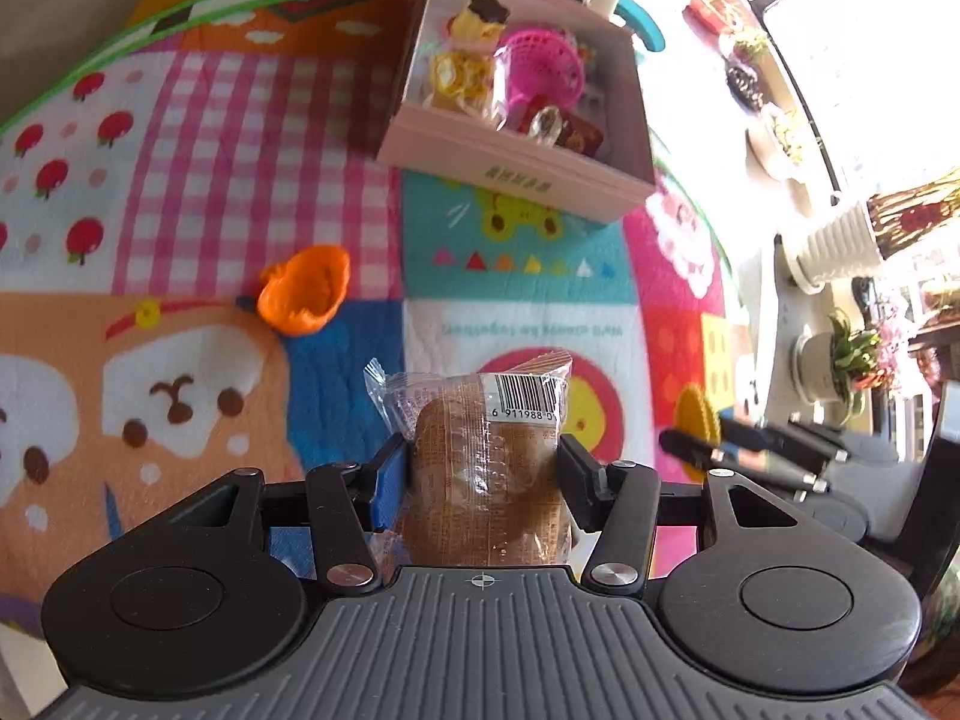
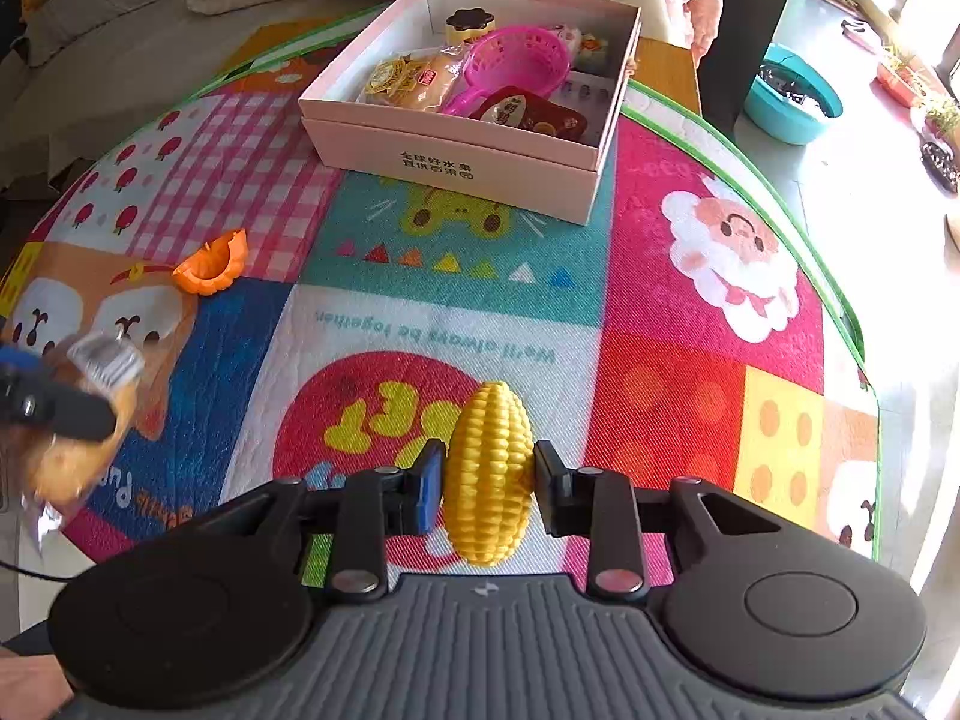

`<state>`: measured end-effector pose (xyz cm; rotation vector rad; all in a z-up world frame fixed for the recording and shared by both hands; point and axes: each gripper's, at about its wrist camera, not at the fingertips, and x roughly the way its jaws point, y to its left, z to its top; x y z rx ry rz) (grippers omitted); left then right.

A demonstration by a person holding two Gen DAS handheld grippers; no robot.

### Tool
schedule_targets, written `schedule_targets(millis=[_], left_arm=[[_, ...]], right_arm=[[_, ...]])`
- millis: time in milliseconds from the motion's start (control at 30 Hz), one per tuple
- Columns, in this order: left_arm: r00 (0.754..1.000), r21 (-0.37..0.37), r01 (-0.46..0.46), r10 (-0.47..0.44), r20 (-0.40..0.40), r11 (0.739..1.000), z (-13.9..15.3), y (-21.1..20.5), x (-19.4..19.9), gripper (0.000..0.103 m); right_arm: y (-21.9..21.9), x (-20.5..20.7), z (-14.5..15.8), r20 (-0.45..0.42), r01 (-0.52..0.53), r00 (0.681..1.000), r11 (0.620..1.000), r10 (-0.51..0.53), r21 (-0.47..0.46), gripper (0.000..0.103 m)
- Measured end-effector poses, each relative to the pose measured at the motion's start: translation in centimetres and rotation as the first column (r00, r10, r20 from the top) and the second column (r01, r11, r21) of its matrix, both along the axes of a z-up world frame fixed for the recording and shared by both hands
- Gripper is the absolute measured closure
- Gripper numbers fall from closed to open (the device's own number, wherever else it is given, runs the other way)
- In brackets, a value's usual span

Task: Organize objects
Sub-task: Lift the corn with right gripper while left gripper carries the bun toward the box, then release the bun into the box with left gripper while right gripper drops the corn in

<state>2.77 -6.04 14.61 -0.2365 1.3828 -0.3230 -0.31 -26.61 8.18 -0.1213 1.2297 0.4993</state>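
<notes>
Left wrist view: the left gripper (image 1: 485, 468) pinches a wrapped bread roll (image 1: 486, 468) between its fingers, held above the patchwork mat (image 1: 210, 180) and aimed toward the pink box (image 1: 516, 162) of toys. An orange pumpkin half (image 1: 305, 289) lies on the mat, well apart from the box.

Right wrist view: the right gripper (image 2: 489, 480) clamps a yellow toy corn (image 2: 489, 474) upright, above the mat and facing the box. The left gripper with its roll shows blurred at the left edge.
</notes>
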Motion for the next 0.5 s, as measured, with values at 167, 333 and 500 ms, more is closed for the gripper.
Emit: schedule_targets(millis=[167, 333, 500], left_arm=[[0.99, -0.007, 0.023, -0.021, 0.143, 1.0, 3.1, -3.6, 6.4, 0.046], [0.96, -0.048, 0.0, 0.014, 0.28, 0.999, 6.1, -6.8, 11.8, 0.046], [0.944, 0.031, 0.051, -0.059, 0.325, 0.998, 5.3, -9.2, 15.2, 0.046]], right_arm=[[-2.7, -0.9, 0.8, -0.019, 0.077, 0.997, 0.997, -0.077, -0.002, 0.073], [-4.0, -1.0, 2.7, 0.033, 0.11, 0.993, 0.994, -0.111, 0.015, 0.073], [-4.2, -0.4, 4.6, 0.054, 0.147, 0.987, 0.988, -0.149, 0.054, 0.073]])
